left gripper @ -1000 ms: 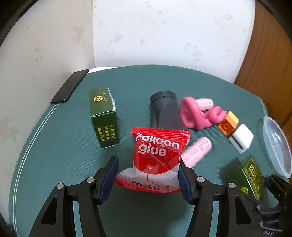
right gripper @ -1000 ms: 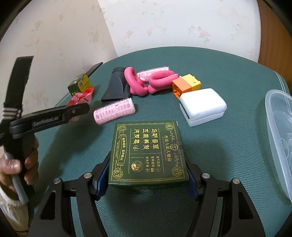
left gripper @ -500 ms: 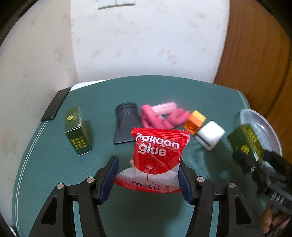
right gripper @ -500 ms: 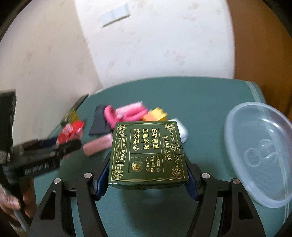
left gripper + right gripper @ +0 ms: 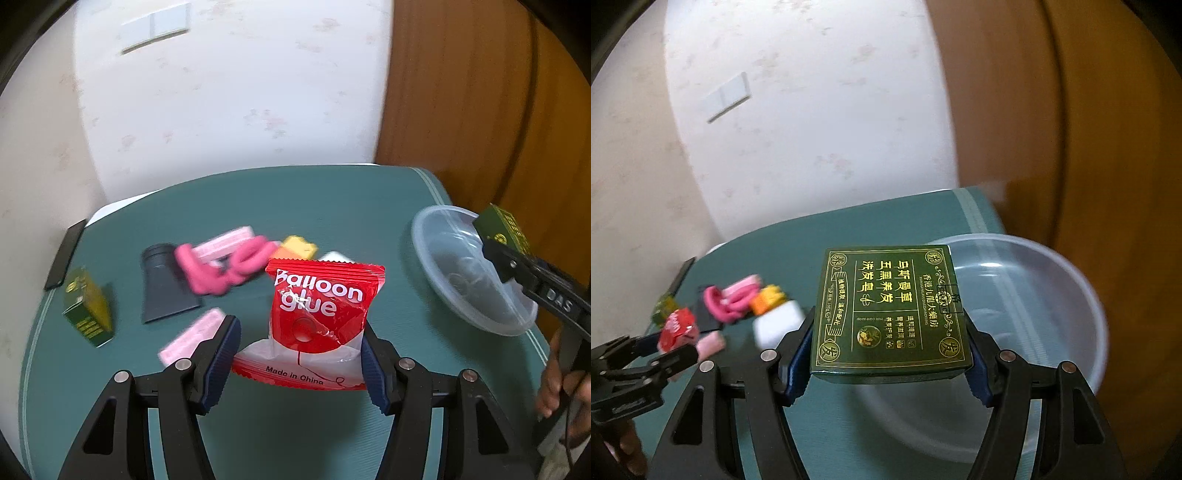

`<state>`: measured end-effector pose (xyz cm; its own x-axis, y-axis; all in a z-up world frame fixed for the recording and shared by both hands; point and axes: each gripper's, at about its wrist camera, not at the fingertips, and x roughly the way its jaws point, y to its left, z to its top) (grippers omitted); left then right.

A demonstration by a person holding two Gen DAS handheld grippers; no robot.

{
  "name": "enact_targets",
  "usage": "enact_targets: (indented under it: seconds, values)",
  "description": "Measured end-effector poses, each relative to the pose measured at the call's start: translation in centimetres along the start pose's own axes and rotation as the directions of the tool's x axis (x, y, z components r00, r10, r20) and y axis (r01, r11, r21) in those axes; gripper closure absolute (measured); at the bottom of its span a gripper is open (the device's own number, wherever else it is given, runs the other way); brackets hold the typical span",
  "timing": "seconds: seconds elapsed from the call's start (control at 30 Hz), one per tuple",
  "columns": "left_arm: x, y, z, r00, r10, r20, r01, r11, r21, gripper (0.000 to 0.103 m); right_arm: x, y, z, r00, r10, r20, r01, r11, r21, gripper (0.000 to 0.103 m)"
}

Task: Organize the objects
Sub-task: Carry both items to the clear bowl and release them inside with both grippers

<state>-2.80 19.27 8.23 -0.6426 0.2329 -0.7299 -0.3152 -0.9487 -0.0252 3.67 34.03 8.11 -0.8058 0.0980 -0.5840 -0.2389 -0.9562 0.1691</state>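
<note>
Fingers of left gripper clamped on red glue packet, right gripper on green box.

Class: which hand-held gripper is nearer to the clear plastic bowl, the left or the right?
Right. The right hand-held gripper, shut on the green box, is at the clear plastic bowl. The left hand-held gripper, holding the balloon glue packet, is off to its side.

The left gripper points down at a slant, and its blue pads press on both sides of a red packet. The right gripper also slants down, its jaws clamped on a green box. A hand grasps the right gripper's handle from below.
</note>
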Motion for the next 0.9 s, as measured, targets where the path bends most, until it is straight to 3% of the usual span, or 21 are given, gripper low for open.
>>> enact_targets:
  seconds: [0.4, 0.9]
  values:
    - [1.9, -6.6, 2.5, 0.996, -0.086, 0.005, 0.085, 0.991, 0.1, 0.039, 2.5, -7.0, 1.4, 0.995, -0.086, -0.051, 0.089, 0.993, 0.074, 0.034]
    - [5.8, -12.2, 4.3, 0.985, -0.171, -0.023, 0.172, 0.97, 0.169, 0.038, 3.0, -9.2, 1.7, 0.994, -0.094, -0.048, 0.1, 0.988, 0.121, 0.034]
